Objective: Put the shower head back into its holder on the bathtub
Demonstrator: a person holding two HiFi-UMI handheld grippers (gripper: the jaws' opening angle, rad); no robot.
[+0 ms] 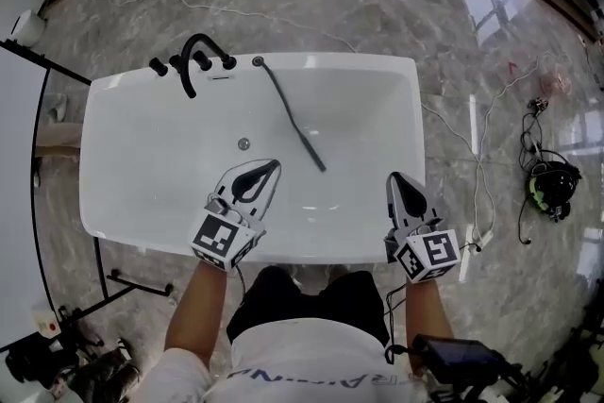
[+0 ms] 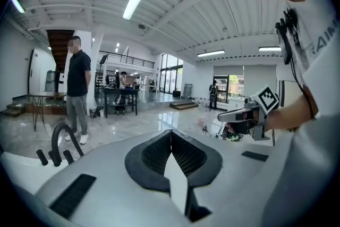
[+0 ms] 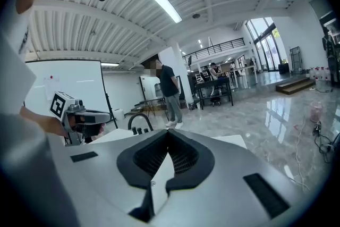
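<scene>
Black faucet (image 1: 192,61) w/ knobs sits on the far-left rim of the white bathtub (image 1: 113,109). Left tool (image 1: 271,167) hangs over the tub's near side, jaws fully together, nothing in them. Its forearm reaches straight out from the body, tool nose tipped a bit down toward the tub floor.

Shower head (image 1: 304,142): slim dark wand + hose, lying on the tub floor. It runs diagonally from what looks like the holder (image 1: 258,61) on the far rim toward centre-right, between the two tools and apart from both. Can't tell where hose ends and head begins. Prob. light, w/ a rigid head; smooth, maybe wet, so slippery. Hose is limp and will likely drag and tug. Best grip: across the shaft near its free end, not on the hose.

Right tool (image 1: 396,176) is over the near-right rim, jaws also closed, empty. It points away from the body, slightly nose-down.
</scene>
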